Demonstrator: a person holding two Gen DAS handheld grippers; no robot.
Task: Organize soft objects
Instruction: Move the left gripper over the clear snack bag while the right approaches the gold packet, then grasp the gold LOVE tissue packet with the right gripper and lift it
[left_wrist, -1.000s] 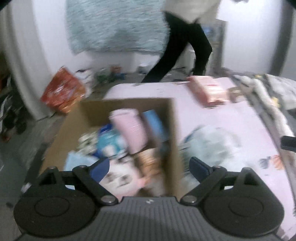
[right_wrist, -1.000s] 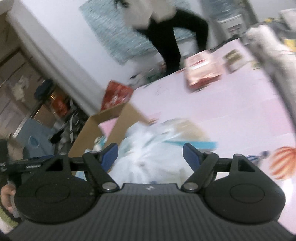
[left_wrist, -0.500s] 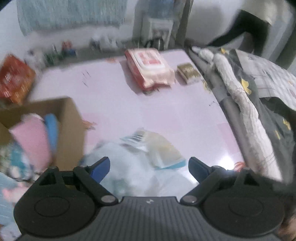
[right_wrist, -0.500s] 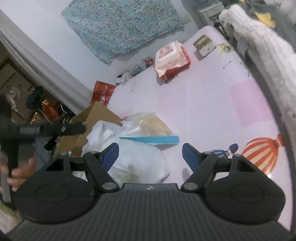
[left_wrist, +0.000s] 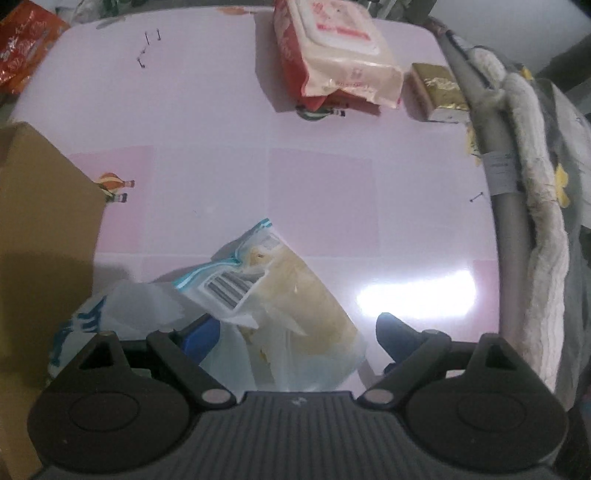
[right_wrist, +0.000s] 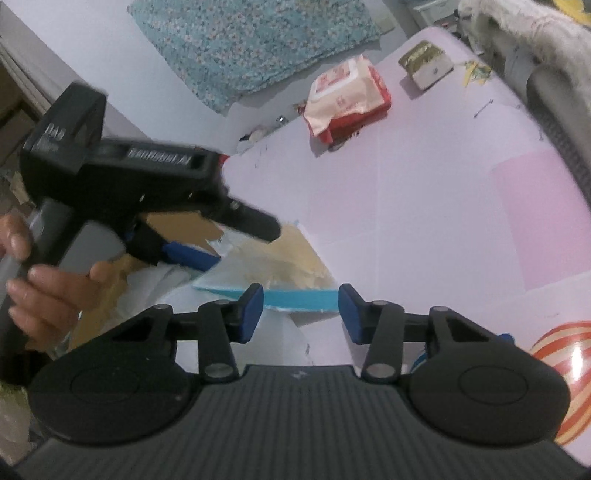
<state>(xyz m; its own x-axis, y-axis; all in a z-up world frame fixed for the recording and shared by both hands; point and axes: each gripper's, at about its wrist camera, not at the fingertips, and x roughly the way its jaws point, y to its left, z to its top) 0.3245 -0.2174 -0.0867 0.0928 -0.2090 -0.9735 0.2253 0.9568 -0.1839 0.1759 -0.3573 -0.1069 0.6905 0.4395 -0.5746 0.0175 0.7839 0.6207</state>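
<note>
Left gripper (left_wrist: 291, 332) gapes wide over the crinkled clear plastic bag (left_wrist: 295, 295); right gripper (right_wrist: 301, 308), jaws just closing, stands apart, unclamped, at its near teal edge.

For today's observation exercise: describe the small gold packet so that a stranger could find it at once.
Start at the pink table. At its far right edge lies the red-and-white wipes pack. The gold packet sits just right of it, smaller, blocky and shiny.
</note>
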